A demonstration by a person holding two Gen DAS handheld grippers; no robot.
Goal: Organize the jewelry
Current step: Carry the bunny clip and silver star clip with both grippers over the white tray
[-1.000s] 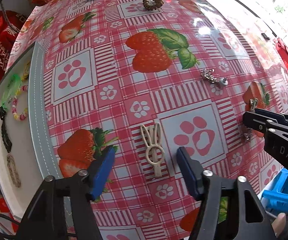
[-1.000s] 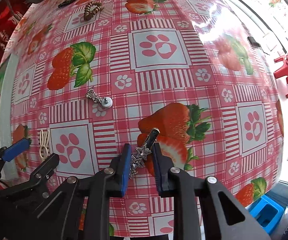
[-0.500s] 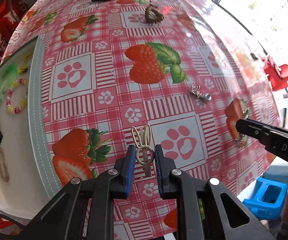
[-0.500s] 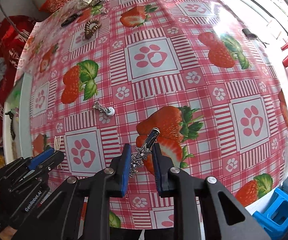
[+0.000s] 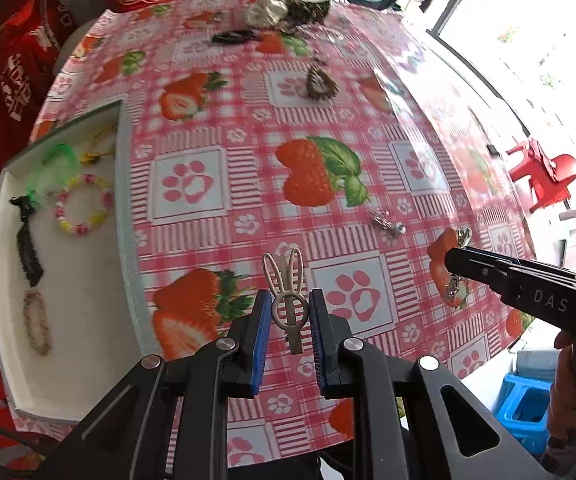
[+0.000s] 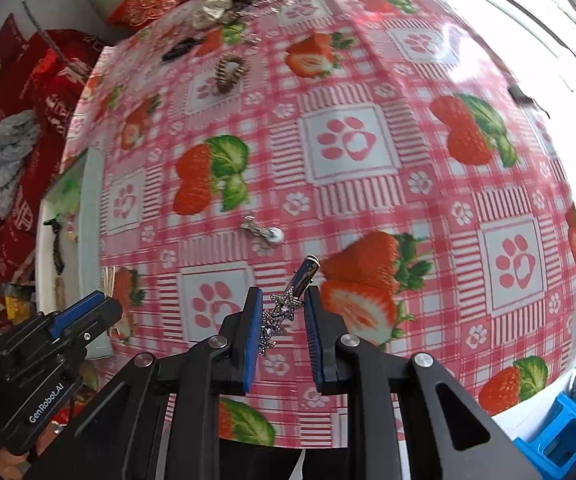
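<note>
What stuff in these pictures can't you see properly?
- Pile at the table's far edge: blurred in both views; individual pieces unclear.
- Tray contents: cut off by its wall in the right wrist view.
- Star hair clip: mostly hidden behind the right gripper in the left wrist view.
- Small silver piece: too small to identify.

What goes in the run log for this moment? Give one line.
left gripper: shut on bunny hair clip | right gripper: shut on star hair clip | tray: holds bead bracelet

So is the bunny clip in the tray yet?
No. The bunny clip sits in the left hand-held gripper, beside the tray.
</note>
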